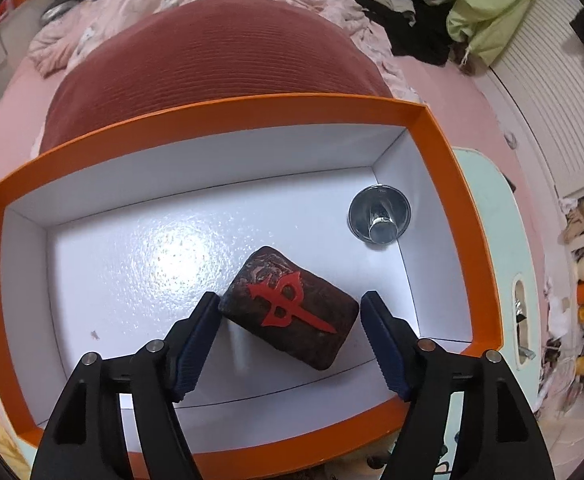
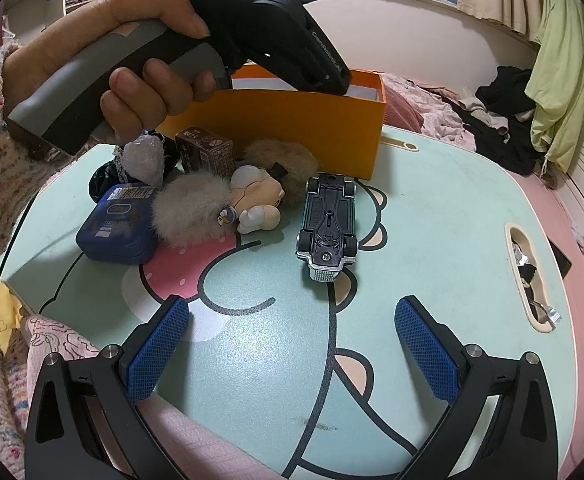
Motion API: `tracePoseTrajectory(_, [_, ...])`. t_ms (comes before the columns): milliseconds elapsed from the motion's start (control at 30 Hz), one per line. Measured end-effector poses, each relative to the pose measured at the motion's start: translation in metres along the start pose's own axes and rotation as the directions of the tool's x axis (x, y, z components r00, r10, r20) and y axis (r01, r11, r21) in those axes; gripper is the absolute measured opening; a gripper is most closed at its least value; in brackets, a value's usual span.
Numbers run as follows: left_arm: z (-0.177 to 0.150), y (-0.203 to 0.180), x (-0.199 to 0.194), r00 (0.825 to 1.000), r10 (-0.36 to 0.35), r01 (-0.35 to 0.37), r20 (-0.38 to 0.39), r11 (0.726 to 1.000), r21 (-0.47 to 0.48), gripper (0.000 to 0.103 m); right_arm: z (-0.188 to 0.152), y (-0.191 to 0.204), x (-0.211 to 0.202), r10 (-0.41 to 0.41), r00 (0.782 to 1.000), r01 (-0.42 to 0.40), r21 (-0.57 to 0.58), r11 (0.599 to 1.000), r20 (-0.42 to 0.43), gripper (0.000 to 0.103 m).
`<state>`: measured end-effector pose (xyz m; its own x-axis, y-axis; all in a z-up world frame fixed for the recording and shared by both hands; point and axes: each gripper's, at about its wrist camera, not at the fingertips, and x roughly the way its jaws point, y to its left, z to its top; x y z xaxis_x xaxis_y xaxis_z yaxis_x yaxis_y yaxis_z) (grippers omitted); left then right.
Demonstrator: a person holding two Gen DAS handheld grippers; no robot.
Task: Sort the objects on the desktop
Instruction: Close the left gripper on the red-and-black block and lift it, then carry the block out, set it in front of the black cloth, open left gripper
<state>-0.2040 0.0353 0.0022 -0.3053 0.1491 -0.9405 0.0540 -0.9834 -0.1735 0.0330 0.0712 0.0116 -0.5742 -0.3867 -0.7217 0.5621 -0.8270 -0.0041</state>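
In the left wrist view my left gripper (image 1: pixel 289 304) hangs open over the orange box (image 1: pixel 251 108). A dark block with a red emblem (image 1: pixel 289 306) lies on the box's white floor between the fingers, free of both pads. A shiny metal funnel-shaped piece (image 1: pixel 379 214) sits in the box's far right corner. In the right wrist view my right gripper (image 2: pixel 292 312) is open and empty above the mint table (image 2: pixel 432 240). An upturned toy car (image 2: pixel 328 226), a blue tin (image 2: pixel 117 222), a furry doll (image 2: pixel 227 200) and a brown carton (image 2: pixel 205 154) lie ahead, in front of the orange box (image 2: pixel 292 128).
A bed with a red pillow (image 1: pixel 211 48) and pink bedding lies behind the box. Clothes are piled at the far right (image 2: pixel 508 120). The table has a handle slot (image 2: pixel 530 276) near its right edge. A foil-wrapped lump (image 2: pixel 143 158) sits beside the carton.
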Motion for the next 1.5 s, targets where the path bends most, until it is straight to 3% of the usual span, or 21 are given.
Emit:
tracePoseTrajectory(233, [-0.004, 0.01, -0.006, 0.999, -0.021, 0.021, 0.033, 1.0, 0.005, 0.068, 0.0, 0.0, 0.001, 0.001, 1.0, -0.001, -0.001, 1.0, 0.001, 0.103])
tracePoseTrajectory(333, [-0.003, 0.019, -0.016, 0.995, -0.068, 0.07, 0.069, 0.997, -0.025, 0.068, 0.0, 0.0, 0.001, 0.001, 1.0, -0.001, -0.001, 1.0, 0.001, 0.103])
tracePoseTrajectory(567, [-0.019, 0.02, -0.081, 0.962, -0.15, 0.148, 0.229, 0.989, 0.026, 0.068, -0.001, 0.0, 0.001, 0.002, 1.0, -0.002, -0.001, 1.0, 0.001, 0.103])
tracePoseTrajectory(700, [-0.068, 0.022, -0.11, 0.939, -0.221, 0.201, 0.263, 0.974, 0.101, 0.068, -0.001, -0.001, 0.001, 0.002, 1.0, -0.002, -0.001, 1.0, 0.001, 0.103])
tracePoseTrajectory(833, [-0.12, 0.041, -0.12, 0.918, -0.27, 0.251, 0.29, 0.963, 0.102, 0.068, -0.001, -0.001, 0.001, 0.002, 1.0, -0.002, -0.002, 1.0, 0.001, 0.103])
tracePoseTrajectory(900, [-0.145, 0.056, -0.123, 0.917, -0.245, 0.233, 0.315, 0.97, 0.074, 0.068, -0.001, -0.001, 0.0, 0.003, 1.0, -0.003, -0.002, 1.0, 0.001, 0.103])
tracePoseTrajectory(1000, [-0.184, 0.072, -0.119, 0.933, -0.123, 0.123, 0.339, 0.992, 0.021, 0.068, -0.001, -0.001, 0.0, 0.003, 1.0, -0.003, -0.002, 1.0, 0.001, 0.103])
tracePoseTrajectory(1100, [-0.204, 0.086, -0.097, 0.955, -0.055, 0.065, 0.29, 0.998, -0.025, 0.068, -0.002, -0.001, 0.0, 0.003, 1.0, -0.003, -0.002, 1.0, 0.001, 0.103])
tracePoseTrajectory(1200, [-0.204, 0.089, -0.07, 0.969, -0.049, 0.061, 0.244, 0.997, -0.044, 0.068, -0.002, -0.001, 0.0, 0.004, 1.0, -0.004, -0.002, 1.0, 0.001, 0.103])
tracePoseTrajectory(1367, [-0.182, 0.06, -0.059, 0.964, -0.062, 0.06, 0.26, 0.998, 0.017, 0.068, -0.001, -0.002, 0.0, 0.004, 1.0, -0.004, -0.002, 1.0, 0.001, 0.103])
tracePoseTrajectory(1500, [-0.186, 0.054, -0.059, 0.951, -0.025, 0.019, 0.307, 1.0, 0.022, 0.069, 0.001, 0.0, -0.002, 0.005, 1.0, -0.005, -0.002, 1.0, 0.001, 0.103])
